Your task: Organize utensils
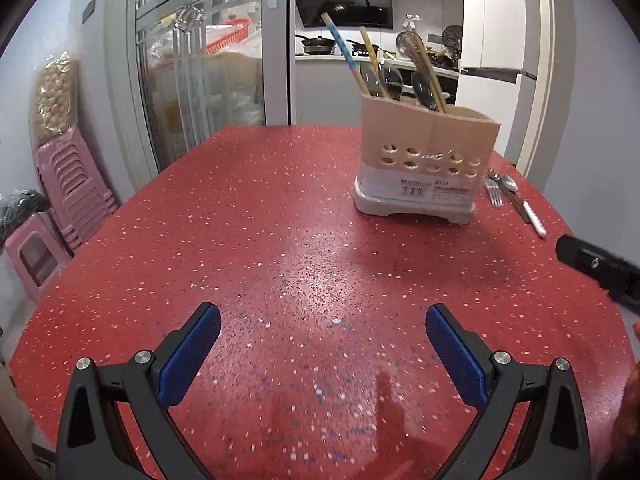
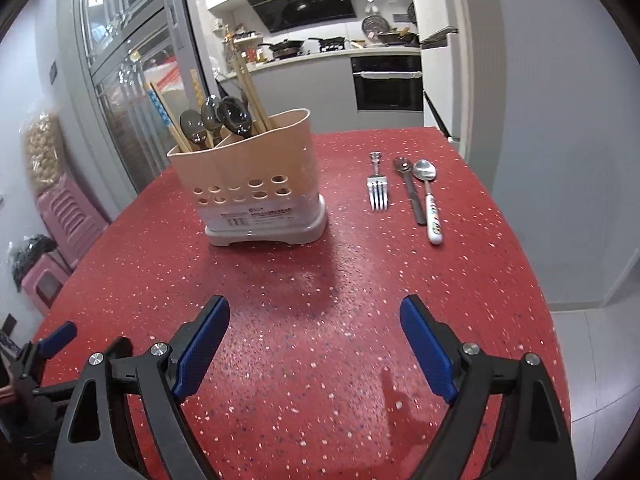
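A beige utensil holder (image 2: 256, 196) with a white base stands on the red speckled table (image 2: 304, 320); it holds spoons and chopsticks. It also shows in the left wrist view (image 1: 424, 160). To its right lie a metal fork (image 2: 377, 190), a dark-handled spoon (image 2: 409, 192) and a white-handled spoon (image 2: 430, 204), side by side. The fork (image 1: 494, 192) and spoons (image 1: 522, 204) show in the left wrist view too. My right gripper (image 2: 314, 320) is open and empty, well short of the holder. My left gripper (image 1: 322, 322) is open and empty over bare table.
Stacked pink stools (image 1: 72, 184) stand left of the table by a glass sliding door (image 1: 200, 60). A kitchen counter with pans (image 2: 320, 46) lies beyond. The right gripper's body (image 1: 600, 268) shows at the right edge of the left wrist view.
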The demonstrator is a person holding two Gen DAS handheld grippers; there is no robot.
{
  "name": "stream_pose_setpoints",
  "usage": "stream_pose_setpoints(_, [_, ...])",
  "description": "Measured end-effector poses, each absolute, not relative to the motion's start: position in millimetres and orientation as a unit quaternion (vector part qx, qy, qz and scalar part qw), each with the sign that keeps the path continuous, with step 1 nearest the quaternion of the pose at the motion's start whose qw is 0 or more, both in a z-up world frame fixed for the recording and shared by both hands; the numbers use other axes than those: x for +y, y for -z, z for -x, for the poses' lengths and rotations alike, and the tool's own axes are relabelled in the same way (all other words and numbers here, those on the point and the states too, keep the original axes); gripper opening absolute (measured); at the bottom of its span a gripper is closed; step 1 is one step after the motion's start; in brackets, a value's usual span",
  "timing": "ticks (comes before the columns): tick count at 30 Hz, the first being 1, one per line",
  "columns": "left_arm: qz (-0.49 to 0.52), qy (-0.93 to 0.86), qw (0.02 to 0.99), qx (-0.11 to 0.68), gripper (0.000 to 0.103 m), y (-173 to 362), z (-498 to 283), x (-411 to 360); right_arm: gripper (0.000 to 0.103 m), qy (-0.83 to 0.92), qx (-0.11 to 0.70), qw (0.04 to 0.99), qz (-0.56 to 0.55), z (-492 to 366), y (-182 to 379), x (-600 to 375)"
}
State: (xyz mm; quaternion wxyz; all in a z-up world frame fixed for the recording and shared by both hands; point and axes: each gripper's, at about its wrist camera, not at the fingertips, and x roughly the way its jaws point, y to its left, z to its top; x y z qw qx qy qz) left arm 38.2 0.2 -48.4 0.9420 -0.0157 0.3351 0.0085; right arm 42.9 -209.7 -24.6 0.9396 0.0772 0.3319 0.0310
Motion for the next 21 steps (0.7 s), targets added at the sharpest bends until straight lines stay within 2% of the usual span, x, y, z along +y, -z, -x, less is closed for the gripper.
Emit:
stream_pose_setpoints(11, [0.015,-0.018,0.955,0.296,0.103,7.0,-9.0,3.5,0.089,-0.001,0.271,0.961,-0.051,-12.8,-7.7,-222.0])
stream_pose_setpoints(21, [0.03,-0.002,0.969,0.246,0.103,-44.1,-45.9,4.5,0.089,0.0,0.23,0.972,-0.043,-38.3,-52.3,-221.2])
